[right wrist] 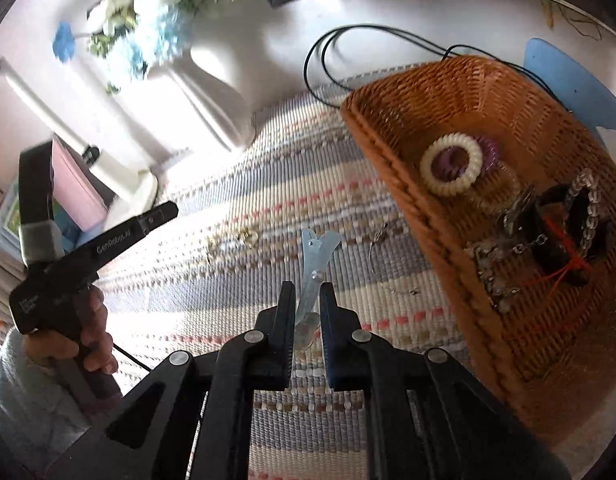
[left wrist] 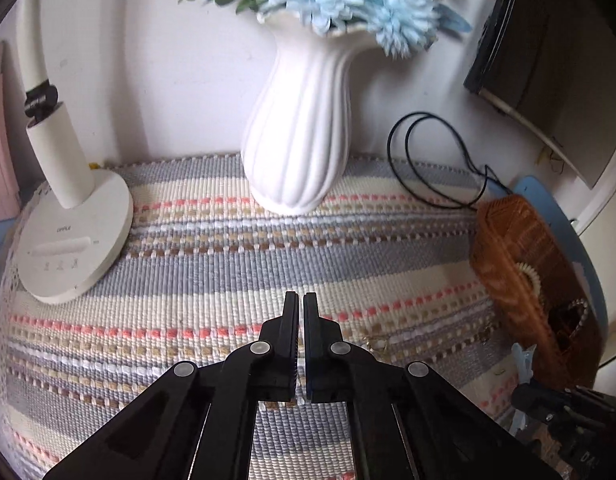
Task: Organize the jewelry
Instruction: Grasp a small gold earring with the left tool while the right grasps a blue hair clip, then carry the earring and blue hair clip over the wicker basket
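My right gripper (right wrist: 307, 289) is shut on a light blue hair clip (right wrist: 315, 256) and holds it above the striped mat (right wrist: 268, 184), left of the wicker basket (right wrist: 392, 160). The basket holds a cream spiral hair tie (right wrist: 428, 168), a purple one, a clear bead bracelet (right wrist: 588, 208), a black band and chains. A gold chain (right wrist: 236, 238) and a thin silver chain (right wrist: 378, 248) lie on the mat. My left gripper (left wrist: 300, 300) is shut and empty above the mat (left wrist: 228, 264). The basket (left wrist: 504, 264) and the clip (left wrist: 522, 356) show at its right.
A white ribbed vase (left wrist: 298, 140) with blue flowers stands at the back. A white desk lamp base (left wrist: 74, 240) sits at the left. A black cord (left wrist: 432, 160) loops behind the basket. A dark monitor (left wrist: 548, 60) stands at the back right.
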`<act>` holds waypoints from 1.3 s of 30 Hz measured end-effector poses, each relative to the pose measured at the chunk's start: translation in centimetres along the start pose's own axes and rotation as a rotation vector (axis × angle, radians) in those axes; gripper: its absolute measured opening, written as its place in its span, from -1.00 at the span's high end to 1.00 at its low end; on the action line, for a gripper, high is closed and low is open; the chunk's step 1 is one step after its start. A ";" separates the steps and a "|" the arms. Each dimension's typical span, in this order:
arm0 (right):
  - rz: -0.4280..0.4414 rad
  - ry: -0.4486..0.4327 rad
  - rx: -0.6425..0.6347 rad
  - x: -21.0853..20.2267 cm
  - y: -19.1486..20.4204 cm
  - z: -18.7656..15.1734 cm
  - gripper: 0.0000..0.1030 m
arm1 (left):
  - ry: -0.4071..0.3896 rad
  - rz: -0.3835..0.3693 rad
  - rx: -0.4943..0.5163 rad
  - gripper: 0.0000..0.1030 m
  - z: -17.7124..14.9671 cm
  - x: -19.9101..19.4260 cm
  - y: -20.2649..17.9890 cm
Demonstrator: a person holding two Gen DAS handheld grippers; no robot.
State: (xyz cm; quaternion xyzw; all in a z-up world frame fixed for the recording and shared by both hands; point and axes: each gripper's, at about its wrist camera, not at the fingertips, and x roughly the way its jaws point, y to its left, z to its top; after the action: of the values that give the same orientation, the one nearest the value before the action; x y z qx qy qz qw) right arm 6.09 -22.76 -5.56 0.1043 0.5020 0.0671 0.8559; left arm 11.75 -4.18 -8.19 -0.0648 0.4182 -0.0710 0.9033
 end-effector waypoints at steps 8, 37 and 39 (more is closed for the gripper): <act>0.009 -0.017 0.027 -0.8 -0.8 0.2 0.72 | 0.130 -0.058 0.054 0.83 -1.1 2.5 -1.0; 0.019 -0.124 0.063 -4.2 -2.8 1.3 0.73 | -0.038 -0.170 0.100 0.81 2.3 -1.2 -4.9; 0.059 -0.054 0.058 -3.2 -2.6 0.9 0.72 | -0.048 -0.190 0.100 0.81 2.5 -1.6 -5.1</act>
State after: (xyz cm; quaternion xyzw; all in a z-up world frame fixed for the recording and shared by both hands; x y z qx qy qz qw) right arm 5.32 -26.04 -3.09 0.1457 0.4770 0.0749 0.8635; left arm 12.28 -8.77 -4.44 -0.0608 0.3846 -0.1753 0.9043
